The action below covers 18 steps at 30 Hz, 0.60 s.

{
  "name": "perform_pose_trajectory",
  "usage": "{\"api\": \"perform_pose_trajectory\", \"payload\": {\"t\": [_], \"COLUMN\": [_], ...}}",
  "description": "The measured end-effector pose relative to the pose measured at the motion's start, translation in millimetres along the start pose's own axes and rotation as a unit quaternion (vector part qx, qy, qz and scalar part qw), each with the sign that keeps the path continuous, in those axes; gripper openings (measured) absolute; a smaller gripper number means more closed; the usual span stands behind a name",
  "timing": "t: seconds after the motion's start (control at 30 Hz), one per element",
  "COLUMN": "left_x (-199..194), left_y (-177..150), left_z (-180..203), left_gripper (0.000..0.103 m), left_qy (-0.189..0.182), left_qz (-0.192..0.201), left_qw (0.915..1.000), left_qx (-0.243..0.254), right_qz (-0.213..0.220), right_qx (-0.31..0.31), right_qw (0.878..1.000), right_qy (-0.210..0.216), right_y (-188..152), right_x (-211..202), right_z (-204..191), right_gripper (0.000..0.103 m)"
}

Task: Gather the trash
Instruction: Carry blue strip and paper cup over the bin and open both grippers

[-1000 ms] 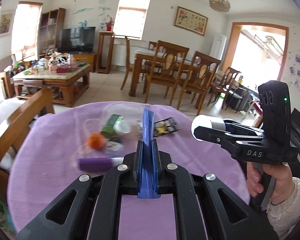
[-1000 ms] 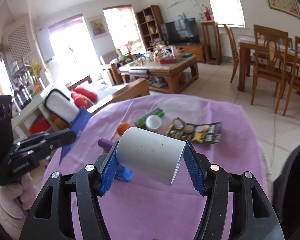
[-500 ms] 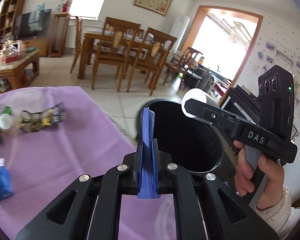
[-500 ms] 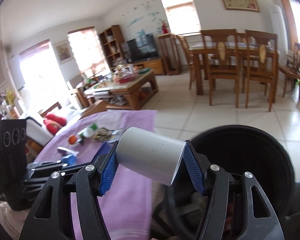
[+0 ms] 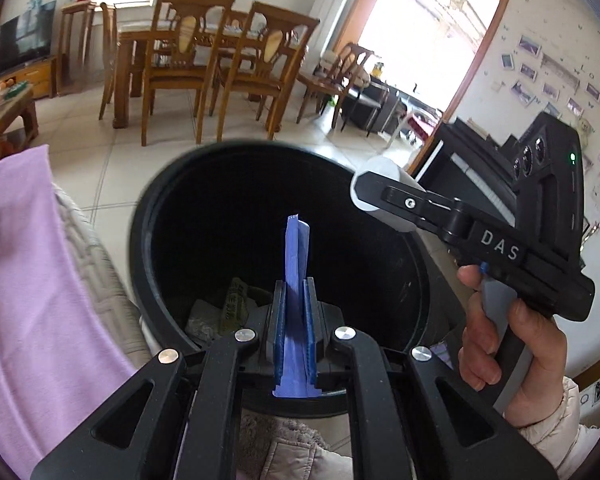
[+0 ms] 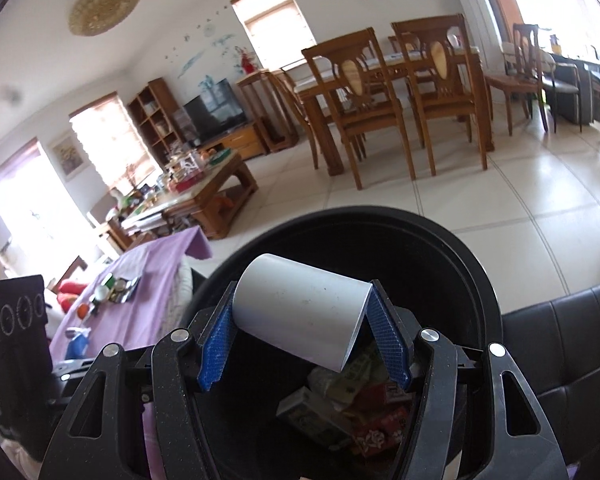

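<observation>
Thin blue wrapper point(image 5: 296, 264) upright, white paper cup point(image 6: 302, 314) sideways, both above black bin point(image 6: 476, 280).

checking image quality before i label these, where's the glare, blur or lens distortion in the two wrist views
Left wrist view: doorway blown out white, black bin interior almost featureless dark, purple cloth soft, frame edges bent by fisheye. Right wrist view: windows at left overexposed, white cup in the right gripper sharp, trash in the bin dim but readable, floor tile lines curved.
</observation>
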<state>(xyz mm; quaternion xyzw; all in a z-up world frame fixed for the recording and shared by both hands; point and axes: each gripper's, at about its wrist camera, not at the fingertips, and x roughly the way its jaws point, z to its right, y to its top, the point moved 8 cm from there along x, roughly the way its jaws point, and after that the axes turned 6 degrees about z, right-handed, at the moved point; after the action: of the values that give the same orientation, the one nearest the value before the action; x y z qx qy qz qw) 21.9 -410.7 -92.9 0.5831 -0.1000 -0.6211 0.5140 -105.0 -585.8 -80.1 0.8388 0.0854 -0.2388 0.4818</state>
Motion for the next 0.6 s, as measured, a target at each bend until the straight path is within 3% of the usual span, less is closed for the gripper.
{"api": "perform_pose_trajectory", "payload": {"t": [0.5,0.6], "left_x": [19,18], "left_y": [-4,-5], "left_z": [15,22], "left_gripper": [0.013,0.013], "left_qy": [0.031,0.035], "left_qz": [-0.016,-0.017], "left_qw": [0.998,0.9968], "left_qx": [0.053,0.07], "right_qz": [-0.023,-0.021], "right_qx": [0.012,0.01], "right_qw": [1.0,1.0], "right_qy": [0.001,0.006], "right_y": [-12,-12], "right_x": [28,26], "right_z": [3,-1], "right_gripper": [0.063,0.07]}}
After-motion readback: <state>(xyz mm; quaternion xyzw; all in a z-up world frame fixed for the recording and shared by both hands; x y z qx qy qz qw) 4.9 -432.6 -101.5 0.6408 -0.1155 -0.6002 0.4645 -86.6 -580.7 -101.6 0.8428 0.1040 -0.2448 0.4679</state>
